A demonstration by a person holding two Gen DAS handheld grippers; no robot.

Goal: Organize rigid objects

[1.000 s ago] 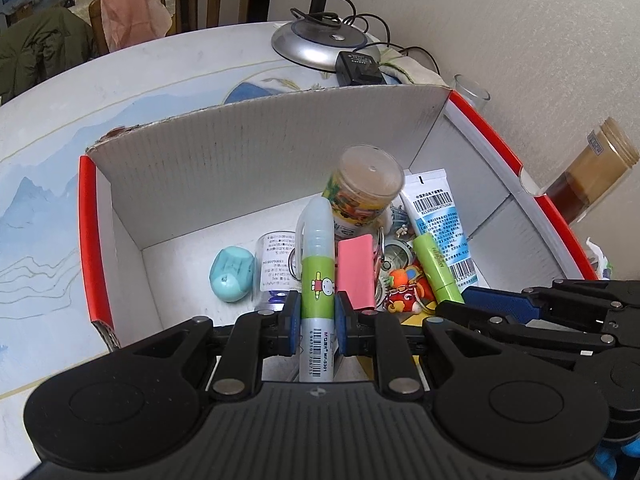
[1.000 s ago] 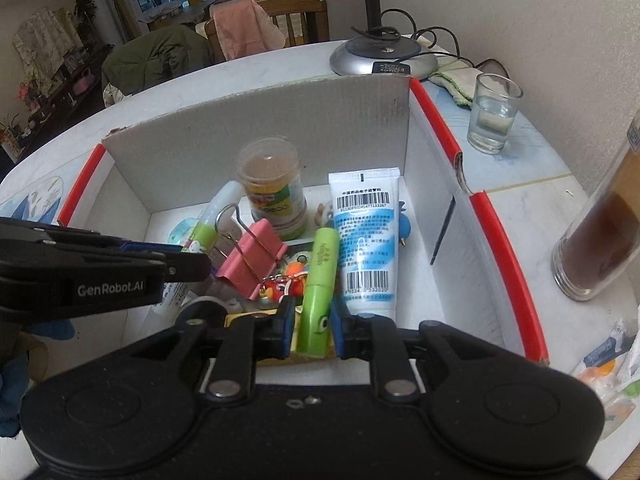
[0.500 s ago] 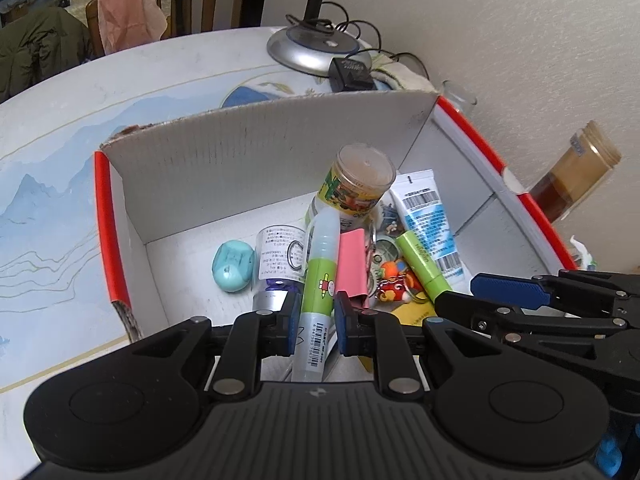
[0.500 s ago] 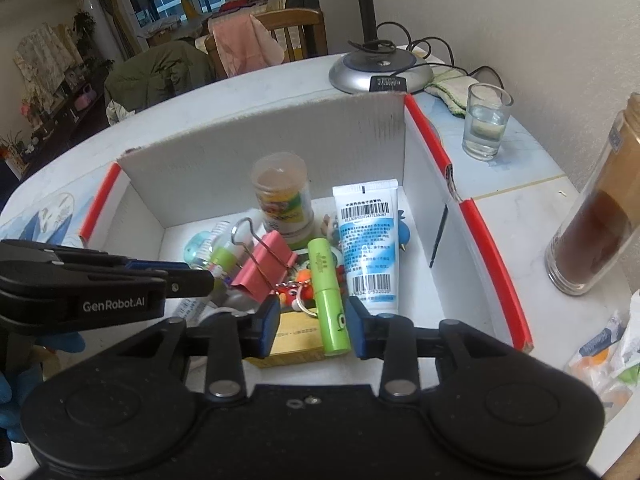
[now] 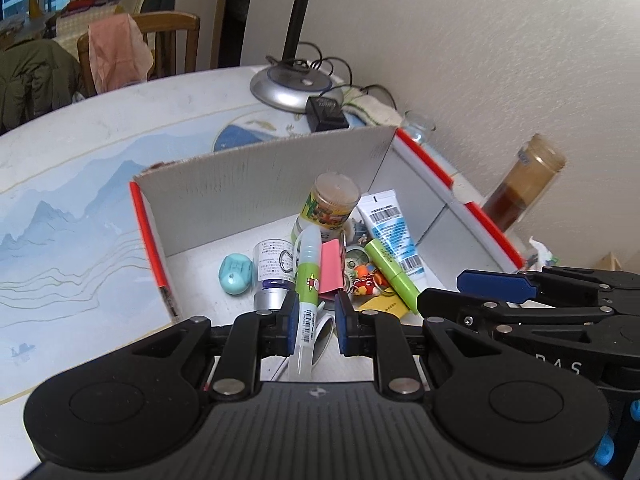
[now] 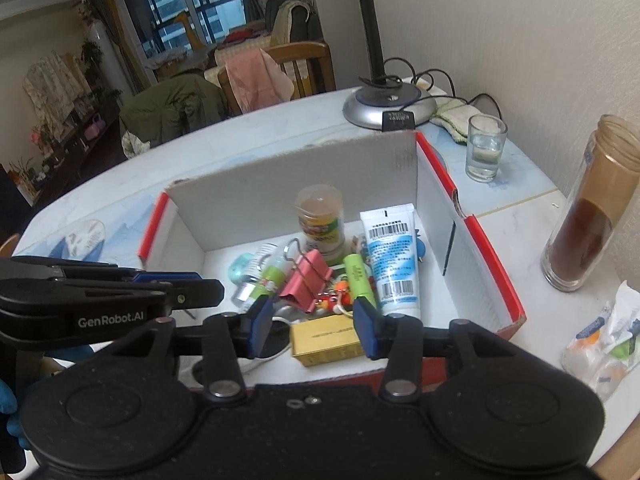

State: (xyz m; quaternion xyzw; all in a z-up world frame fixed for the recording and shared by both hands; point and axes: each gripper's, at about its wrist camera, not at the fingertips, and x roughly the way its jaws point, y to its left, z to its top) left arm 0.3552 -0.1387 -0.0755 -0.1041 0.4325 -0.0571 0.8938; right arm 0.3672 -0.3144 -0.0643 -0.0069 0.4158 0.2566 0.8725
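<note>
A red-rimmed cardboard box [image 5: 256, 184] [image 6: 492, 276] holds small items. In the left wrist view my left gripper [image 5: 316, 326] is open; a green-and-white glue tube [image 5: 309, 276] rests against its left pad, loose in the box. My right gripper [image 6: 310, 326] is open and empty above the box's near edge. A green tube [image 6: 358, 276] [image 5: 390, 272] lies free beside a white-and-blue tube [image 6: 392, 256]. A pink binder clip [image 6: 306, 280], a capped jar [image 6: 320, 216], a teal case [image 5: 236, 274] and a gold box [image 6: 328, 338] lie inside.
A lamp base [image 6: 390, 104] with cables stands behind the box. A glass of water [image 6: 486, 148] and a tall brown jar [image 6: 588, 216] stand to the right, near the wall. Wrapped packets [image 6: 604, 340] lie at the right front.
Both grippers have opened and drawn back and up from the box. The left let go of the glue tube, the right let go of the green tube; both tubes lie in the box.
</note>
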